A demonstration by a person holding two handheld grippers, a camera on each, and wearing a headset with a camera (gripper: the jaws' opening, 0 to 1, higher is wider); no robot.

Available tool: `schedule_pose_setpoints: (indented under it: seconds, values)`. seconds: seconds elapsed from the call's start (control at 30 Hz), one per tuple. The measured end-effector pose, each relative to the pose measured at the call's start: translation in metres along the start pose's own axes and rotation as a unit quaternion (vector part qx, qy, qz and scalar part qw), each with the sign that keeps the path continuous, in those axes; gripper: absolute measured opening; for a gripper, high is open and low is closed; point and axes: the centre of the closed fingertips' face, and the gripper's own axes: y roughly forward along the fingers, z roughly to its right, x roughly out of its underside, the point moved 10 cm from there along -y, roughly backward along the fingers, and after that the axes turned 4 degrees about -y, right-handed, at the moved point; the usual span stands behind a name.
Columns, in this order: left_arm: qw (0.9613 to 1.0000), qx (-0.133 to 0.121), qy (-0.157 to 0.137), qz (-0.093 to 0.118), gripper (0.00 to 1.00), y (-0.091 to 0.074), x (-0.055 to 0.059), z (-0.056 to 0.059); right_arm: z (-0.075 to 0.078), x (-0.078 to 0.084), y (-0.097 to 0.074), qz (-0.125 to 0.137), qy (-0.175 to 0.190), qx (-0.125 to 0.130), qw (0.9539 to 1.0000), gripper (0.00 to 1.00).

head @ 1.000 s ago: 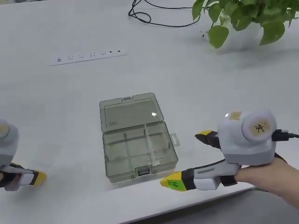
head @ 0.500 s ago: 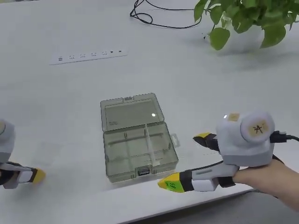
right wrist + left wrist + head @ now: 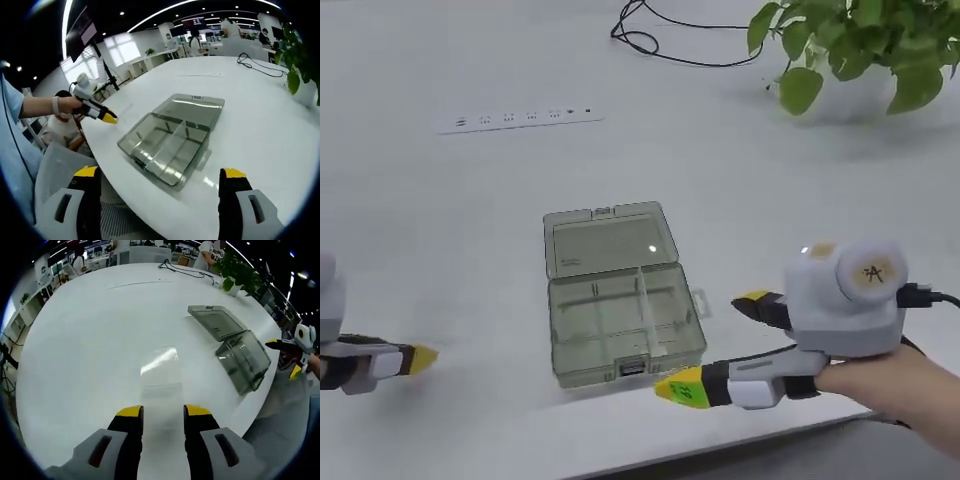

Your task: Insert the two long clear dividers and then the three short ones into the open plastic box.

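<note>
The clear plastic box (image 3: 620,325) sits open mid-table, its lid (image 3: 608,238) laid flat behind it. One long clear divider (image 3: 646,312) stands inside, running front to back. A small clear piece (image 3: 699,300) lies by the box's right wall. My right gripper (image 3: 717,345) hovers right of the box, jaws wide open and holding nothing; its own view looks at the box (image 3: 167,145) and that divider (image 3: 170,146). My left gripper (image 3: 164,412) is open near the table's front left. Faint clear sheets (image 3: 161,371) lie on the table ahead of it.
A white power strip (image 3: 520,118) lies at the back left, a black cable (image 3: 660,45) behind it, and a potted plant (image 3: 850,40) at the back right. The table's front edge (image 3: 760,430) runs just under the right gripper.
The left gripper has slid a little to the right, toward the box. The right gripper has stayed almost still and open. The head camera has shifted slightly.
</note>
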Motion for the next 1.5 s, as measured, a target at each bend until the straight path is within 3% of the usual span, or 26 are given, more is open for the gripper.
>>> schedule_pose_setpoints:
  seconds: [0.27,0.5,0.77,1.0,1.1,1.3,1.5]
  values:
    - [0.9983,0.035,-0.016,0.044,0.3,-0.003,-0.007,0.021,0.001,-0.007,0.003,0.003,-0.001,-0.003,1.0,0.97]
    - [0.9959,0.056,-0.021,0.068,0.3,0.0,-0.014,0.04,0.0,-0.019,0.006,0.031,0.029,-0.015,0.999,0.95]
    - [0.9903,0.091,-0.031,0.101,0.3,0.002,-0.024,0.07,0.0,-0.032,0.009,0.037,0.035,-0.02,0.9985,0.92]
    - [0.9859,0.114,-0.036,0.117,0.3,0.009,-0.024,0.092,-0.003,-0.046,0.012,0.042,0.033,-0.025,0.9983,0.88]
    - [0.9835,0.124,-0.045,0.124,0.3,0.011,-0.024,0.101,-0.004,-0.052,0.015,0.045,0.027,-0.029,0.9982,0.85]
    - [0.9783,0.142,-0.06,0.139,0.3,0.014,-0.023,0.117,-0.012,-0.07,0.023,0.082,0.02,-0.042,0.9955,0.69]
    - [0.9731,0.156,-0.074,0.152,0.3,0.015,-0.023,0.131,-0.016,-0.08,0.037,0.09,0.021,-0.049,0.9945,0.62]
